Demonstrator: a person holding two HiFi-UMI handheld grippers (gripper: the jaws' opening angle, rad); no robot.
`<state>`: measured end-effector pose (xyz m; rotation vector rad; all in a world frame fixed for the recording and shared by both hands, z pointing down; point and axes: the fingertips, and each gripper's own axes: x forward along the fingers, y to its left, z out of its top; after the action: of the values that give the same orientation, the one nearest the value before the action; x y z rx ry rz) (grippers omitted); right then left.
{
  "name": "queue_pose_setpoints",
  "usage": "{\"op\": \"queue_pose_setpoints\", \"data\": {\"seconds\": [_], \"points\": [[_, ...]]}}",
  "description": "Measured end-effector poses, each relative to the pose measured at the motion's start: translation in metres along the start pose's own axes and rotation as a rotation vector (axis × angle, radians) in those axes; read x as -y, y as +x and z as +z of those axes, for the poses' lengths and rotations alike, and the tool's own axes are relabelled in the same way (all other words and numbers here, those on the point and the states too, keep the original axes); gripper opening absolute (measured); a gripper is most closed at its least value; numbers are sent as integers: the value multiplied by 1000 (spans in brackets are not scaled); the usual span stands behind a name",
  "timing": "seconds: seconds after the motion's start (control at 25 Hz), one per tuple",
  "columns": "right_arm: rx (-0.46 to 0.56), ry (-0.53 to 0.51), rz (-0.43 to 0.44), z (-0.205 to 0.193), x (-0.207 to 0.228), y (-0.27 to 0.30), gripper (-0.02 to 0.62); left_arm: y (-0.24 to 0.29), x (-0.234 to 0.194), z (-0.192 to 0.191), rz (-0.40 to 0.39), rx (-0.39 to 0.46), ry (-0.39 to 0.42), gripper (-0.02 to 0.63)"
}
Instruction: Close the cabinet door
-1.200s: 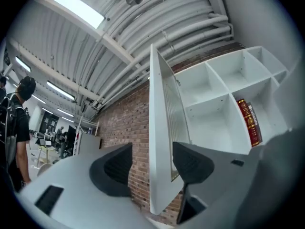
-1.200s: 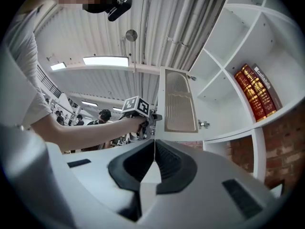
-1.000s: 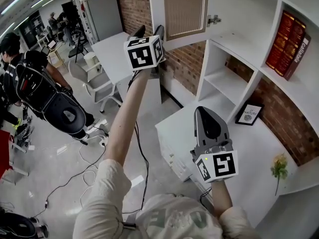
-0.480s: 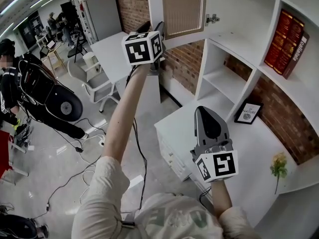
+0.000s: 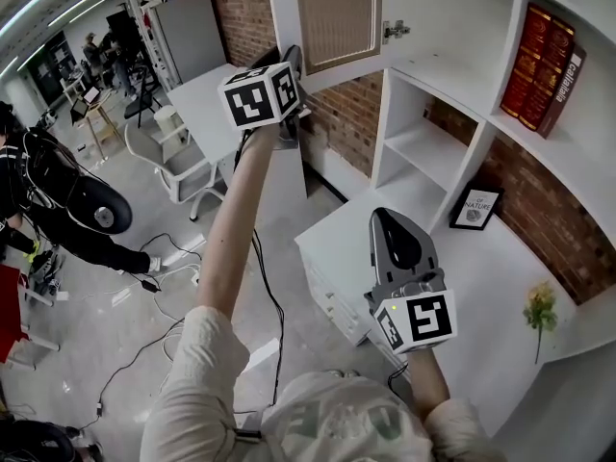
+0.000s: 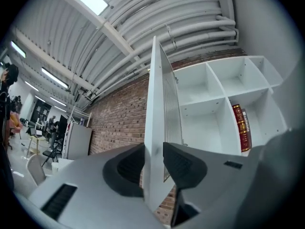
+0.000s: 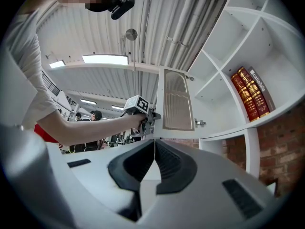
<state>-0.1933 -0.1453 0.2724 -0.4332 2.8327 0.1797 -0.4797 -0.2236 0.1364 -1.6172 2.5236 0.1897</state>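
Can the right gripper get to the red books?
Probably yes: the red books stand on an open shelf, and nothing blocks the way from the right gripper, but its jaws are shut.

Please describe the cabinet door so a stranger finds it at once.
Find the white shelving against the brick wall. At its top left, the cabinet door stands open, clamped by the left gripper. Neighbouring compartments are doorless; its panel is ribbed beige.

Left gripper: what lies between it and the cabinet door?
Nothing. In the left gripper view the left gripper is clamped straight onto the free edge of the cabinet door, with its jaws against both faces.
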Motion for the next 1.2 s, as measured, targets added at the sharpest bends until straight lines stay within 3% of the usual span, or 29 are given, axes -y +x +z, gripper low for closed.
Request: {"op": "queue_pose_setpoints", "data": {"seconds": [0.64,1.2], "points": [[-7,-27,11,2,-6,-9,17,-39,71,4,-169,69,-14,112],[-20,-26,-1,-3,-5,-11,17,-52,110,6,-262,99,7,76]]}}
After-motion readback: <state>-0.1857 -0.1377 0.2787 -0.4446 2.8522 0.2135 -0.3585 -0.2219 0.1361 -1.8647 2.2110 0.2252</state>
